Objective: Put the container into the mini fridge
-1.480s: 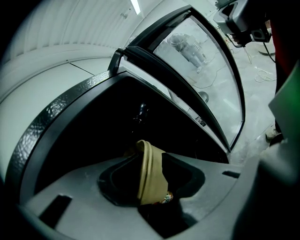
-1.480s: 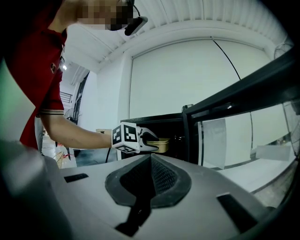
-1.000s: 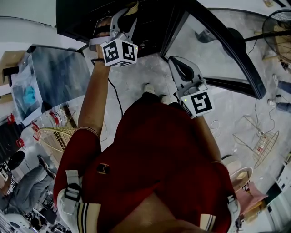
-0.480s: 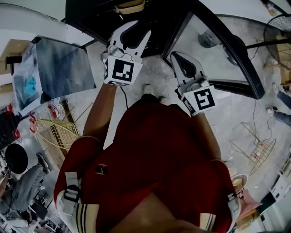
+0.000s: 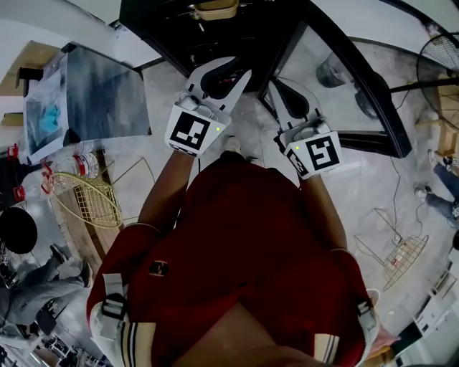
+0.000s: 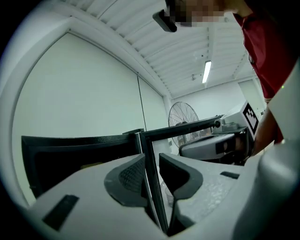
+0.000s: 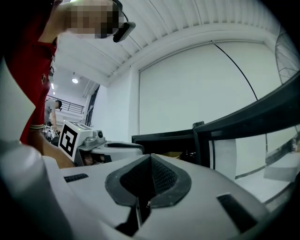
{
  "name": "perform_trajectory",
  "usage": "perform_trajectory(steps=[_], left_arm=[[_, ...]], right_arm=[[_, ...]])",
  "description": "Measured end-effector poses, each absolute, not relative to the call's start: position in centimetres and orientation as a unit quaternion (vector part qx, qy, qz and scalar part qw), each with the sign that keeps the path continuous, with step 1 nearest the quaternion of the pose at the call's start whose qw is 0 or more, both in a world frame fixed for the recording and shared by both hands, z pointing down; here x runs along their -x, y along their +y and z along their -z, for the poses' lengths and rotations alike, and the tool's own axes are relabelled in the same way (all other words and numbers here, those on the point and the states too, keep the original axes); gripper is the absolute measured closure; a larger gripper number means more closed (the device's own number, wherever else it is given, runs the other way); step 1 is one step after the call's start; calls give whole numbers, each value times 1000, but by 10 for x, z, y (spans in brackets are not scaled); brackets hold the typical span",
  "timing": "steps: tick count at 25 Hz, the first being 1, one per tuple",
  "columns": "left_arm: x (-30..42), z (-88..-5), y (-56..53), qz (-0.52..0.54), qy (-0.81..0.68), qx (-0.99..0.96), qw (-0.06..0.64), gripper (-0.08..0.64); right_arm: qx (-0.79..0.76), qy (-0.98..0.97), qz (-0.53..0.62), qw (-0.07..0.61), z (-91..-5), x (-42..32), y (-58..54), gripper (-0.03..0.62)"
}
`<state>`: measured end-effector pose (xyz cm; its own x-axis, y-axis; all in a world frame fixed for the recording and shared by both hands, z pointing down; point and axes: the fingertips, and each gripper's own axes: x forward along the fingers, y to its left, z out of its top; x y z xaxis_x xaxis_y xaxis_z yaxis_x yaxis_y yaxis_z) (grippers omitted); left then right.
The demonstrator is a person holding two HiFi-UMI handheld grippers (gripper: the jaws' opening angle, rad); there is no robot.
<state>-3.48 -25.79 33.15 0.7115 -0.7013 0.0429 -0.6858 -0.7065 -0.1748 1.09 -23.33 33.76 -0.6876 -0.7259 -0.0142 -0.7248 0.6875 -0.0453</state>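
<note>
Left gripper [image 5: 221, 72] withdrawn from mini fridge [image 5: 165, 32]; fingers closing, nothing between. Right gripper [image 5: 278, 89] fingers together. Container [image 5: 214, 9] inside fridge, top centre, cropped by frame edge, long axis left-right.

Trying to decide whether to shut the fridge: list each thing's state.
Mini fridge: open.
Fridge door: swung wide open.
Container: inside the fridge, free of both claws.
Left claw: closing, nothing between its jaws.
Right claw: shut, empty.
</note>
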Motion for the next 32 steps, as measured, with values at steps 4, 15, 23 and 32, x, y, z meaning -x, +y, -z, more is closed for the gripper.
perform_trajectory(steps=[4,15,23,32], left_arm=[[32,-325,-238,23,384,922,47,521],[57,-313,-201,-24,437,899,12,554],[58,-308,-180,-27,448,893,18,554],[63,-306,-167,-26,455,890,20,554]], right_arm=[[386,922,12,28,-328,-16,-226,595],[348,936,10,51,-316,-3,-205,595],[333,942,3,51,-314,0,-189,595],[330,943,8,54,-314,3,-180,595]])
